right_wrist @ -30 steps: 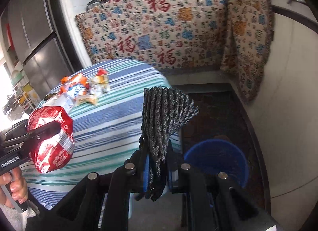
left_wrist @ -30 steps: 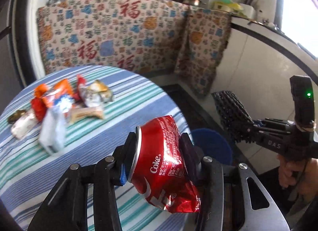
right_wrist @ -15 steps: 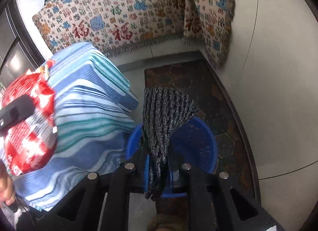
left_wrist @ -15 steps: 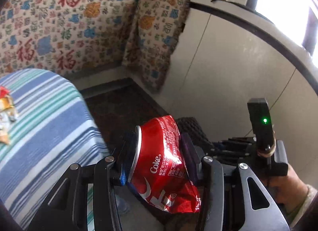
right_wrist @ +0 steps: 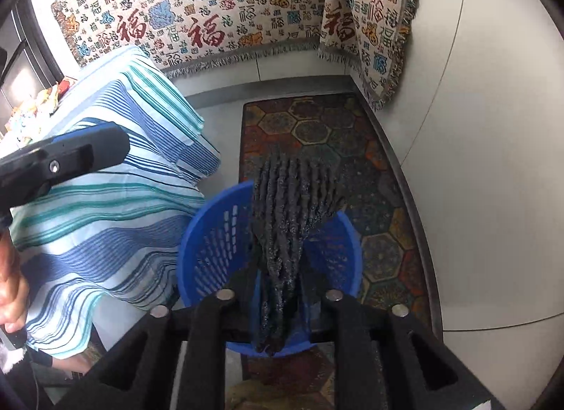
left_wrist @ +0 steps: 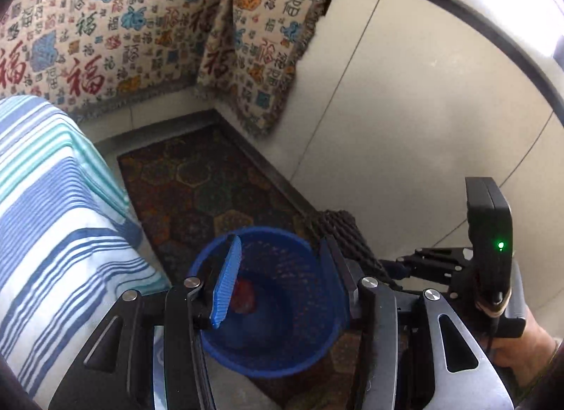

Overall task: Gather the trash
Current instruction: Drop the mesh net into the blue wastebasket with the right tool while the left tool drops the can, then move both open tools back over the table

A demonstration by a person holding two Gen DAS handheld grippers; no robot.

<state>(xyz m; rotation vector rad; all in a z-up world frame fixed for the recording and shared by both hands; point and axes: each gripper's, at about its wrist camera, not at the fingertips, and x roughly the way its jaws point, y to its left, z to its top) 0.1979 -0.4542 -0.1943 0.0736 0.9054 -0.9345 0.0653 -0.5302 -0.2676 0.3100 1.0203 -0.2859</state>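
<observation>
My left gripper [left_wrist: 278, 269] is open and empty, held directly above the blue mesh trash basket [left_wrist: 310, 350] on the floor. The crushed red Coke can [left_wrist: 245, 297] lies inside the basket at the bottom. My right gripper [right_wrist: 278, 269] is shut on a dark grey ribbed cloth [right_wrist: 289, 212] and holds it over the same basket [right_wrist: 208, 244]. The cloth also shows in the left wrist view [left_wrist: 343, 234], beside the basket's right rim. Several snack wrappers [right_wrist: 38, 107] lie on the striped table at the far left.
The table with the blue and green striped cloth [left_wrist: 53, 219] stands left of the basket. A hexagon-patterned rug [right_wrist: 317, 128] lies under the basket. A patterned fabric [left_wrist: 141, 22] covers the cabinets behind; a pale cabinet wall [left_wrist: 423, 110] runs along the right.
My left gripper swung from the table to above the basket, opened and let go of the Coke can, which dropped in. My right gripper moved over the basket with the cloth.
</observation>
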